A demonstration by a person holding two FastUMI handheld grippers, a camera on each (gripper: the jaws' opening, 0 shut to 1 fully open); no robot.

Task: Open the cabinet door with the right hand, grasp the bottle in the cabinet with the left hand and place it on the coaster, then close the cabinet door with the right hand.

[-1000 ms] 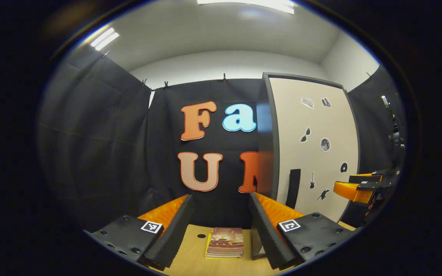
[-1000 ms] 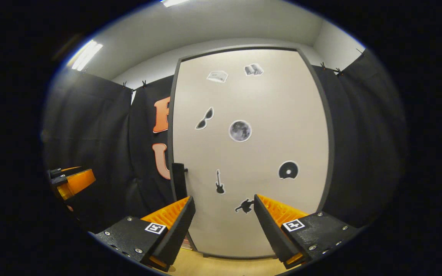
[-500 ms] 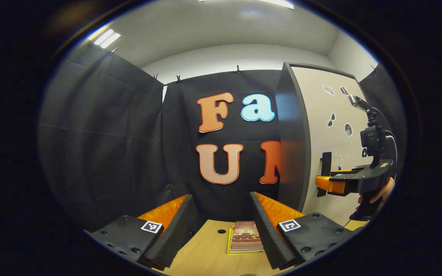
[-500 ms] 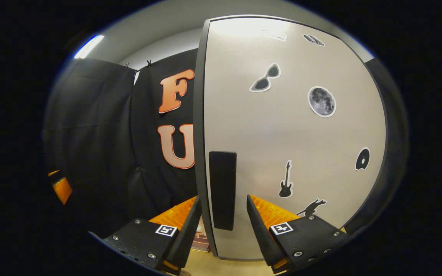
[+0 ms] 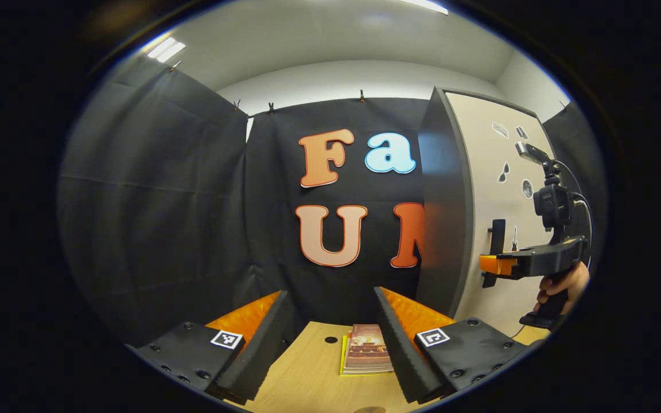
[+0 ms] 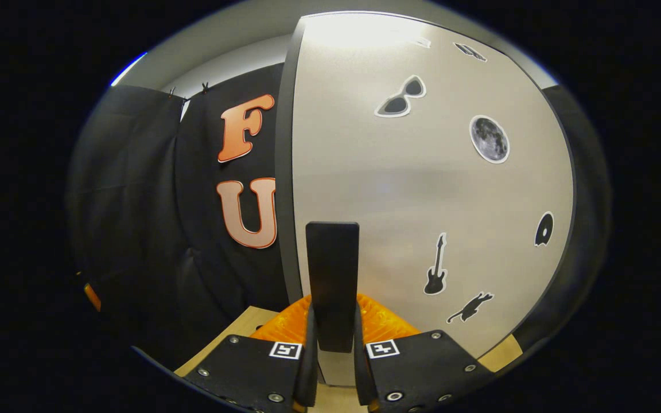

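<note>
Clamping the handle [image 6: 332, 284] between both fingers of our right gripper [image 6: 333, 367], we judge ourselves at the very start of the task: the grasp for opening is made, but the door [image 6: 422, 189] looks shut or nearly so, with no view of the cabinet's inside. Our left gripper [image 5: 330, 338] hangs with its fingers spread wide and nothing between them, above the table [image 5: 307, 373], where a small stack of books [image 5: 365, 355] lies just ahead of it. Farther off in the left gripper view, our right gripper [image 5: 500, 265] meets the handle [image 5: 497, 244] on the door [image 5: 494, 195], a hand [image 5: 563, 284] around its grip. We cannot see the bottle, presumably behind the door, nor tell where the coaster lies. Left to do: swinging the door open, fetching the bottle, setting it down, and closing up.
</note>
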